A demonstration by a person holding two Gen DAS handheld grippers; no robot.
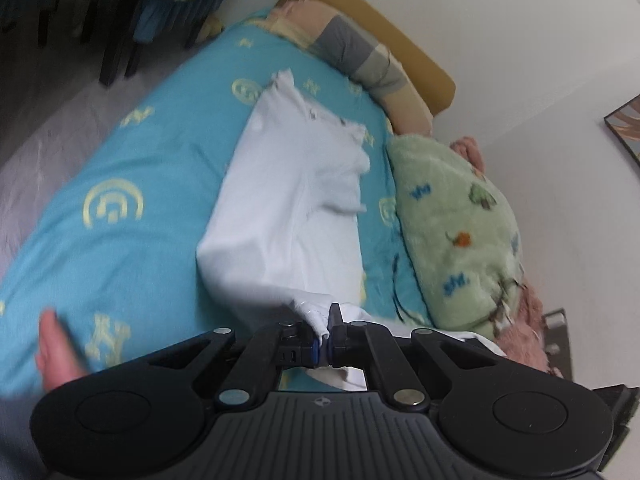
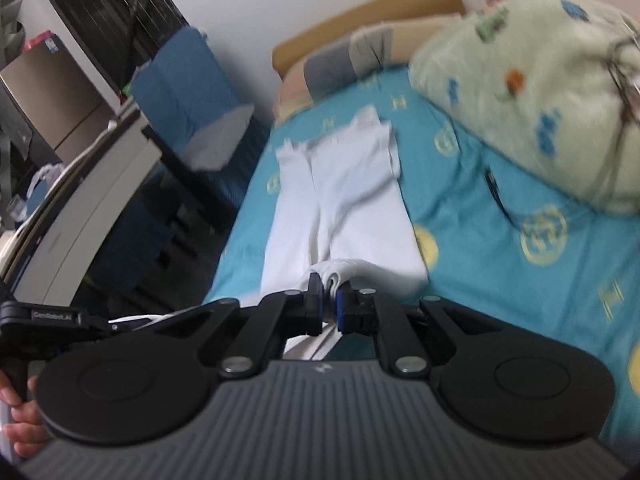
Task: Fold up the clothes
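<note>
A white garment (image 1: 288, 200) lies lengthwise on the turquoise bed sheet (image 1: 120, 240), its long sides folded in. My left gripper (image 1: 326, 326) is shut on the garment's near edge, with bunched white cloth between the blue pads. In the right wrist view the same white garment (image 2: 344, 204) stretches away from me on the sheet (image 2: 500, 280). My right gripper (image 2: 328, 292) is shut on another part of its near hem, with folded cloth pinched between the pads. Both near corners are lifted a little off the bed.
A green plush blanket (image 1: 452, 220) is heaped along the wall side of the bed, and shows in the right wrist view (image 2: 540, 92). A patchwork pillow (image 1: 352, 52) lies against the yellow headboard (image 1: 384, 28). Dark chairs and shelves (image 2: 80, 128) stand left of the bed. The left handle (image 2: 44, 316) is at the left.
</note>
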